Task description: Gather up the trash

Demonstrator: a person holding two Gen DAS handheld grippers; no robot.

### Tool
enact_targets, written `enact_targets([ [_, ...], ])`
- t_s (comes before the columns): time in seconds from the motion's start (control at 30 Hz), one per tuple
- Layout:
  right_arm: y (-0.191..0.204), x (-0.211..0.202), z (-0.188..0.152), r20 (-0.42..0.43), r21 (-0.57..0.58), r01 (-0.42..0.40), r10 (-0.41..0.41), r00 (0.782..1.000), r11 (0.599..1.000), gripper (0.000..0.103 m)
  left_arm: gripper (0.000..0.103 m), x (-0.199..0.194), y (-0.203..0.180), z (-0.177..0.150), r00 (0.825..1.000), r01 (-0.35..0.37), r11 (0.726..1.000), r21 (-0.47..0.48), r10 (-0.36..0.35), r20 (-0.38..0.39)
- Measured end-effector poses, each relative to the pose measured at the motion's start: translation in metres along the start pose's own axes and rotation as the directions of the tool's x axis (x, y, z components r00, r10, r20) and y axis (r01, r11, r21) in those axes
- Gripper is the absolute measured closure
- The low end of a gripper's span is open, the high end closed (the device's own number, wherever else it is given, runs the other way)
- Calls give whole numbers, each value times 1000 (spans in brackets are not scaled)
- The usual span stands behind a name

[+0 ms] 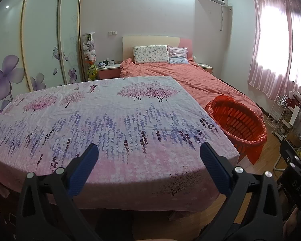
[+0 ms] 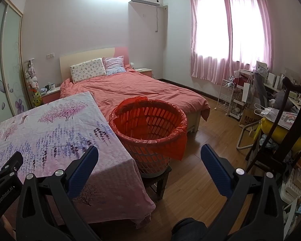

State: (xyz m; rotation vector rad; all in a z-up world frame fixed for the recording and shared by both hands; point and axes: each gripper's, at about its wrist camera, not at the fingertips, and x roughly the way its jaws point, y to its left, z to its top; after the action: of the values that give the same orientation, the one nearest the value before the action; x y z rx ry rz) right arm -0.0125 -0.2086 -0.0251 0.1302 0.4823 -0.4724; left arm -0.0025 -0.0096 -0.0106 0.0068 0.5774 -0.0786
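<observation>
Both grippers hang spread and empty: left gripper [image 1: 149, 150] over the floral tablecloth [image 1: 102, 120], right gripper [image 2: 149, 152] lower centre. No trash shows on the cloth; the red-lined laundry basket [image 2: 150, 128] waits mid-frame beside it. Best to scan wider before reaching.

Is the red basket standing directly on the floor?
No. In the right wrist view the red basket sits raised on a small dark stool, beside the cloth-covered table.
</observation>
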Motion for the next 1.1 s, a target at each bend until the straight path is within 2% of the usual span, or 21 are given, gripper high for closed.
enact_targets([
  [1.1, -2, -1, -2, -4, 3, -4, 4, 1000, 1000, 2, 4, 0, -1, 0, 1000, -1, 1000, 2, 1, -2],
])
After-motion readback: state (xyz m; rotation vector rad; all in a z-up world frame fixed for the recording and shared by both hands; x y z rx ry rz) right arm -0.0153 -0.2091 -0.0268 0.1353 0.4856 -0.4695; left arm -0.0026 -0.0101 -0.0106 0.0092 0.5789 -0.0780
